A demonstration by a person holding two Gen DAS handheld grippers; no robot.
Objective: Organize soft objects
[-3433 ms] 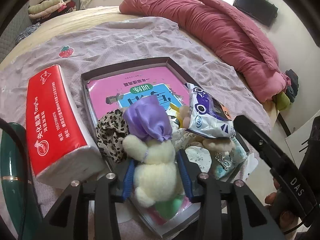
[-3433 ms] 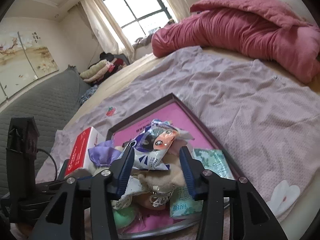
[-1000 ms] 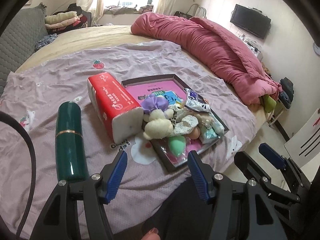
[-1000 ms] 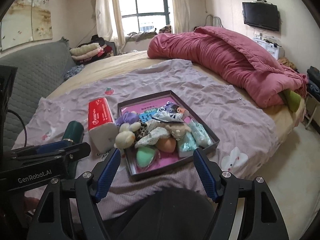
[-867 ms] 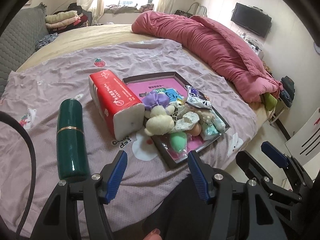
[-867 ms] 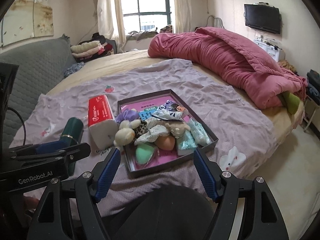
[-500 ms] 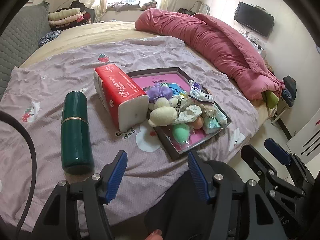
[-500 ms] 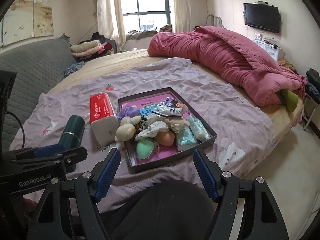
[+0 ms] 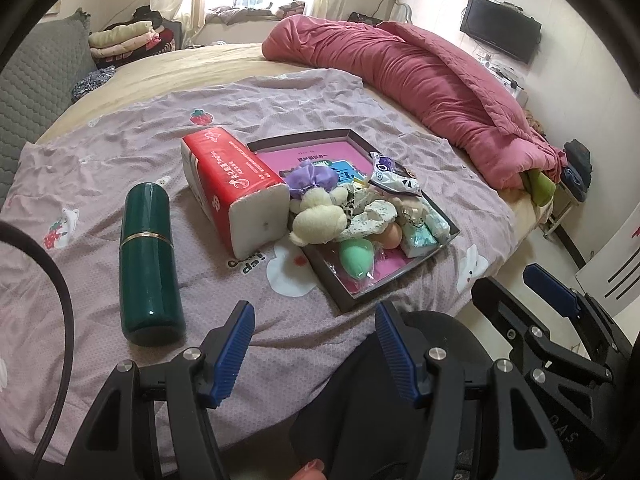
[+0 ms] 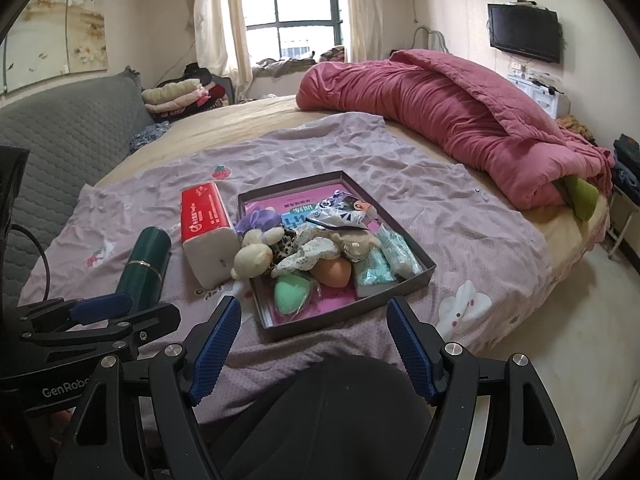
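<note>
Your left gripper [image 9: 314, 344] hangs released above the near edge of the bed [image 9: 168, 68], nothing between its blue pads, and your right gripper [image 10: 314, 344] is likewise spread and empty. Below both, a dark rounded shape, probably your clothing, blocks the bed's near edge, and a fingertip [image 9: 310, 470] is cut off at the bottom of the left view. Much of the pile is hard to sort out: items overlap, and the things under the floral cloth [image 10: 310, 256] and the leopard-print piece [image 10: 285, 240] cannot be told apart.

The dark tray [image 10: 428, 266] sits on the purple sheet [image 10: 460, 208] toward the near edge of the bed, lined with a pink printed sheet [image 10: 268, 202]. In it lie a green sponge [image 10: 292, 292] and an orange sponge [image 10: 332, 272] at the near end, two pale teal packets [image 10: 390, 258] along the right wall, a crinkled snack bag [image 10: 340, 210] toward the far end, and a purple pouch [image 10: 258, 216] by the left wall. A cream plush toy [image 10: 254, 254] leans over the tray's left wall, touching the red tissue pack [image 10: 202, 216] just beside it. A green bottle [image 10: 144, 264] lies left of the pack, apart from it. A rolled pink quilt [image 10: 460, 120] lies along the bed's far right edge.
</note>
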